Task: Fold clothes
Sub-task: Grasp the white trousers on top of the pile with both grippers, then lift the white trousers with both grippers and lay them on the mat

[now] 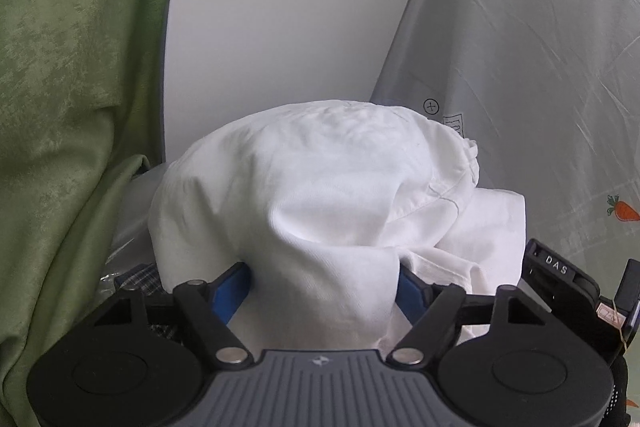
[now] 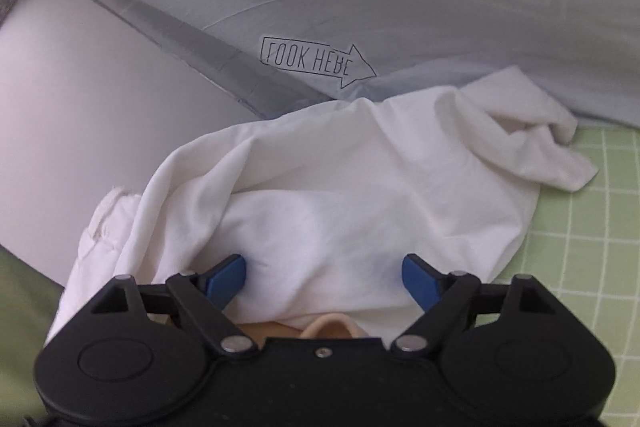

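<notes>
A white garment lies bunched in a mound in front of my left gripper. The blue fingers are wide apart with cloth draped between and over them; no pinch shows. In the right wrist view the same white garment spreads in folds over my right gripper, whose blue fingers are also spread wide, cloth lying between them. A loose end of the garment trails to the right onto the green mat.
A grey printed sheet with carrots and a "LOOK HERE" arrow covers the surface. Green curtain fabric hangs at left. A white wall stands behind. A green grid mat lies at right. My right gripper's body shows at lower right.
</notes>
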`<state>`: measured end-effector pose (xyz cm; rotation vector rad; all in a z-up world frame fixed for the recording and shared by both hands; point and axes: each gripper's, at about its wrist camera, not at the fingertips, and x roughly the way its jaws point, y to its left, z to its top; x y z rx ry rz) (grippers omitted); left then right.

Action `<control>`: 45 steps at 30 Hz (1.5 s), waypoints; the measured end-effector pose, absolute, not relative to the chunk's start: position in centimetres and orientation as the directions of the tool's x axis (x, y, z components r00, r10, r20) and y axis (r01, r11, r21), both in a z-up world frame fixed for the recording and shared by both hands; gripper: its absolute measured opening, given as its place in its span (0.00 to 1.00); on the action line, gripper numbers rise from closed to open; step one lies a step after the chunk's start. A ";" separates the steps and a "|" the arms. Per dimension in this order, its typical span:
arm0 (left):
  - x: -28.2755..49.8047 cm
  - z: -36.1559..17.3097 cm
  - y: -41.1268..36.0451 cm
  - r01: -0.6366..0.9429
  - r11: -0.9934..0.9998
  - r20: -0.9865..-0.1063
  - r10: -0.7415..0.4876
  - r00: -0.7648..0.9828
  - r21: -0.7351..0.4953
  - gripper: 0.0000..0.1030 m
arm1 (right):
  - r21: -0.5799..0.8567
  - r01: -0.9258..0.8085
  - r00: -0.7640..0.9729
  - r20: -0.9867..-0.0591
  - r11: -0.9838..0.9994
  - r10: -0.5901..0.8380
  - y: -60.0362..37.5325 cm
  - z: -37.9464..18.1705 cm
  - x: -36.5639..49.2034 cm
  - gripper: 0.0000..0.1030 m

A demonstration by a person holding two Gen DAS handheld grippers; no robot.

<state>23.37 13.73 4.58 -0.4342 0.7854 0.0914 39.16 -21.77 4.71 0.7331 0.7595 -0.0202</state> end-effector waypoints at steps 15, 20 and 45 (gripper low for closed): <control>19.9 10.3 10.3 -0.094 0.955 -0.543 -0.078 0.836 -0.282 0.26 | 0.614 0.201 0.893 -0.434 0.763 0.114 -24.9 9.2 31.6 0.03; 17.4 13.0 7.5 0.044 0.951 -0.451 -0.185 0.873 -0.305 0.26 | 0.615 0.253 0.913 -0.408 0.747 0.027 -26.6 10.2 26.4 0.02; 16.3 1.9 0.5 0.089 0.927 -0.744 -0.347 0.570 -0.364 0.39 | 0.629 0.575 0.739 -0.674 0.523 -0.002 -33.7 0.2 25.2 0.60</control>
